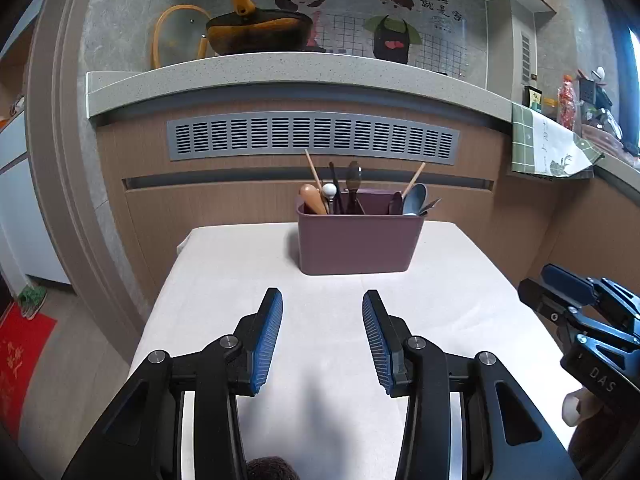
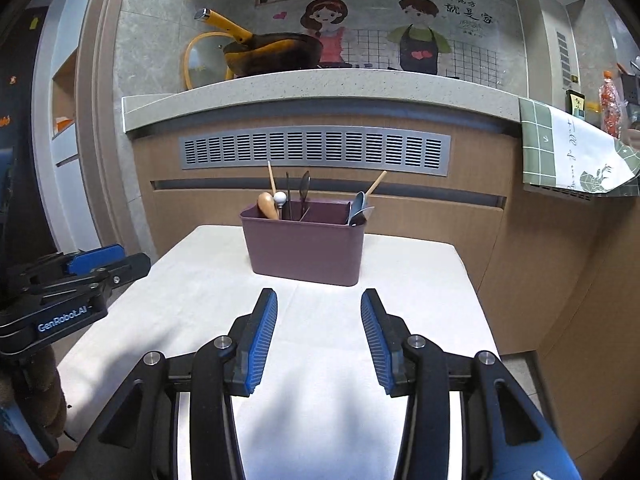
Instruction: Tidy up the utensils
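My left gripper (image 1: 322, 300) and right gripper (image 2: 319, 299), both spread and empty, face the utensil caddy (image 1: 356, 240) at frame centre, its utensils upright; neither looks clearly nearer.

The left gripper (image 2: 132, 266) reads "GenRobot.AI" on its body, the right gripper (image 1: 532, 290) "DAS", and the wall mural (image 2: 400, 32) carries handwritten Chinese characters.

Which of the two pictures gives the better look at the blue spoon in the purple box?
The left wrist view: the blue spoon shows its whole bowl above the purple box. In the right wrist view the spoon appears narrower, edge-on, and partly hidden by the rim.
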The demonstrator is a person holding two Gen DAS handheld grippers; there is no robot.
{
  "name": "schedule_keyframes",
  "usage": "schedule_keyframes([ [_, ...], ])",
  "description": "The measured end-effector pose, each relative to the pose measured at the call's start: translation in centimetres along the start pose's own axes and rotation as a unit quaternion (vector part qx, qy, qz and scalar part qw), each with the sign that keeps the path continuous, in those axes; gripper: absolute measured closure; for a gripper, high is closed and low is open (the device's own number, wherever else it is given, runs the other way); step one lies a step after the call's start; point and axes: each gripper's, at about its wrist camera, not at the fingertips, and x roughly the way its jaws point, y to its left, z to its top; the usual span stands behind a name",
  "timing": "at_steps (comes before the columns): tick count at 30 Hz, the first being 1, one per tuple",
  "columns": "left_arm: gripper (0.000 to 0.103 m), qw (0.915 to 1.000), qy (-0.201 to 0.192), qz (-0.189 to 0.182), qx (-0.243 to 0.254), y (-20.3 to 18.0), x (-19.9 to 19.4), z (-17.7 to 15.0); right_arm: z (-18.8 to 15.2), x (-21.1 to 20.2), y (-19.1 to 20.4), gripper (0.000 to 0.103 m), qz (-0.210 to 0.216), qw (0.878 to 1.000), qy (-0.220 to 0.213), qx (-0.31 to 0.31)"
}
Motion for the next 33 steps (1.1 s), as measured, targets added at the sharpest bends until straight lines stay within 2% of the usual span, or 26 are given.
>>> schedule_keyframes([
  [33, 0.06, 0.9999, 0.008, -0.009, 0.004, -0.6, -0.03, -0.22, -0.45, -0.01, -0.56, 0.061, -0.006, 1.0, 0.007, 0.003],
])
